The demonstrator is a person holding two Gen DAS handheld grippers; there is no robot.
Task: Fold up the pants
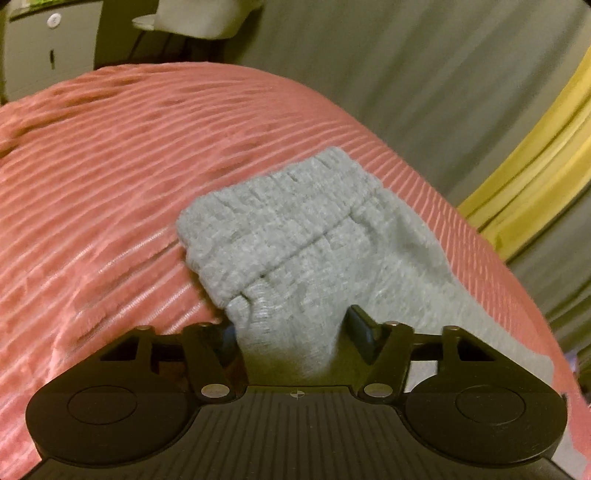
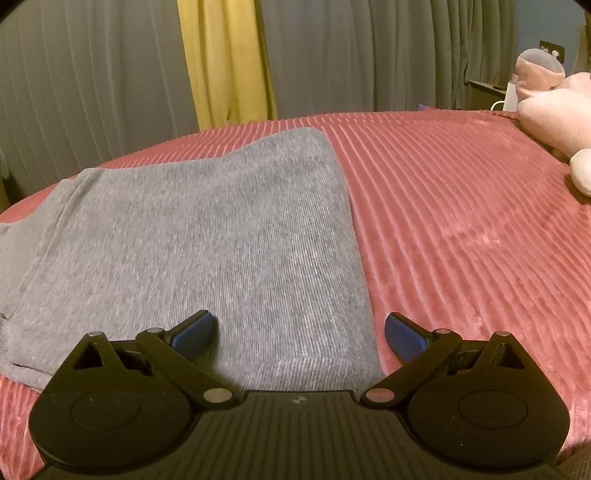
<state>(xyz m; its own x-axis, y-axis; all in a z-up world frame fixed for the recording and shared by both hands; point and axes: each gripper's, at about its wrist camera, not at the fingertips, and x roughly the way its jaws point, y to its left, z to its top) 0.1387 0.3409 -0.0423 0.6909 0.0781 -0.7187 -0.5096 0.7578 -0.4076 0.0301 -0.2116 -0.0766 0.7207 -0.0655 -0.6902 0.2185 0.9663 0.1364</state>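
Grey knit pants (image 1: 303,236) lie on a pink ribbed bedspread (image 1: 110,177). In the left wrist view the elastic waistband end is bunched up and lifted. My left gripper (image 1: 291,332) is shut on the pants fabric, which fills the gap between the fingers. In the right wrist view the pants (image 2: 207,229) lie flat, folded lengthwise, with their right edge running straight up the bedspread (image 2: 461,221). My right gripper (image 2: 299,336) is open and empty, its blue pads (image 2: 404,338) spread just above the near end of the pants.
Grey curtains (image 2: 92,74) with a yellow panel (image 2: 225,62) hang behind the bed. A pink plush toy (image 2: 554,110) sits at the bed's far right. A white cabinet (image 1: 48,48) and a white chair (image 1: 199,18) stand beyond the bed in the left wrist view.
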